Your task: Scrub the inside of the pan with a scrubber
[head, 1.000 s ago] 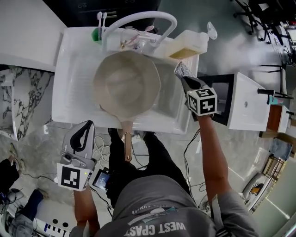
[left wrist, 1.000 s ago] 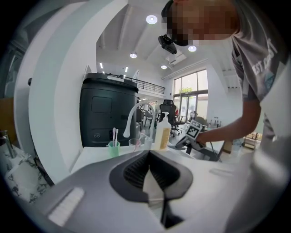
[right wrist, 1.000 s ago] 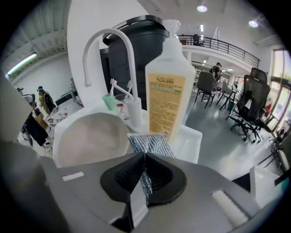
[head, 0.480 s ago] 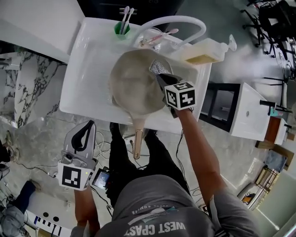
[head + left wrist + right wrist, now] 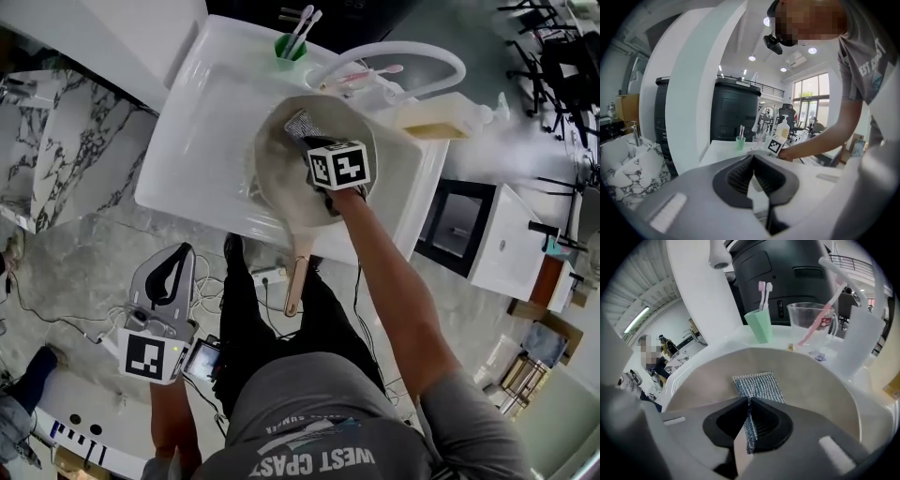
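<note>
Well, pan handle (image 5: 296,281) toward person (image 5: 309,412) (lengthwise)

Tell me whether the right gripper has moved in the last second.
Yes. The right gripper moved left from beside the pan to over its inside; jaws opening, scrubber between them.

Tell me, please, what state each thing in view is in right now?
Pan: upright in the sink, handle toward the person.
Scrubber: pinched in the right claw, free end on the pan's inside.
Right claw: opening, pressed on the scrubber.
Left claw: shut, empty, away from the sink.
Green cup: upright, two toothbrushes in it.
Glass cup: upright, pink toothbrush leaning in it.
</note>
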`<state>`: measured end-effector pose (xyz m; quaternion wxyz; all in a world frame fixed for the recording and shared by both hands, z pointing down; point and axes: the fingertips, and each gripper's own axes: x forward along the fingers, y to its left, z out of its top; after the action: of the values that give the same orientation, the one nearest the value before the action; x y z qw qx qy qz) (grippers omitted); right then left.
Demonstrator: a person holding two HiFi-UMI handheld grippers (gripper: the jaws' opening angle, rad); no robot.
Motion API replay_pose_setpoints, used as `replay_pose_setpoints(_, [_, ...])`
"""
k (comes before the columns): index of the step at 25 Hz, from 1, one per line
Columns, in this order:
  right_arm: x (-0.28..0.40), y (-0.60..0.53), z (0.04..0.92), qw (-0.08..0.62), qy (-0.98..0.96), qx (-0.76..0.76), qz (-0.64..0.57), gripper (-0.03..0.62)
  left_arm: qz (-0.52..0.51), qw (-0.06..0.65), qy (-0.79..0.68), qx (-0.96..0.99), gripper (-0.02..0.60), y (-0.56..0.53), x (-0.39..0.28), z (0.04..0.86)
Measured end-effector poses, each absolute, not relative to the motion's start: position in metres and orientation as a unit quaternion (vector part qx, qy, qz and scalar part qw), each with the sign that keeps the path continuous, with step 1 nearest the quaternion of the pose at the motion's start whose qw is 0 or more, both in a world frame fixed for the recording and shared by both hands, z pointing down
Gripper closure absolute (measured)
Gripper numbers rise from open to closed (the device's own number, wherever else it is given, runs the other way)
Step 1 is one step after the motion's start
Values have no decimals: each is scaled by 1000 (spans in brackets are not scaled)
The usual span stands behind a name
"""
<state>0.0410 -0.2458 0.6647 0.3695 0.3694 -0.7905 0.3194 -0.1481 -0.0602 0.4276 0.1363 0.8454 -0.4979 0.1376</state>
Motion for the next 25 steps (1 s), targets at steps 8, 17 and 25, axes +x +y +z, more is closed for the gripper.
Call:
replay_pose_setpoints(8, [-4,-190,674,422,-803,278,316,565,133,139,-510,838,580,-51,-168,428])
replay_pose_setpoints(17, [19,-132,682,514,-786,194,283,565,127,140,-509,840,580,-47,-166,429])
replay_pose_setpoints(25, [93,-158,690,549,-743,255,287,565,131,139,-492,849,580,-55,-143,429])
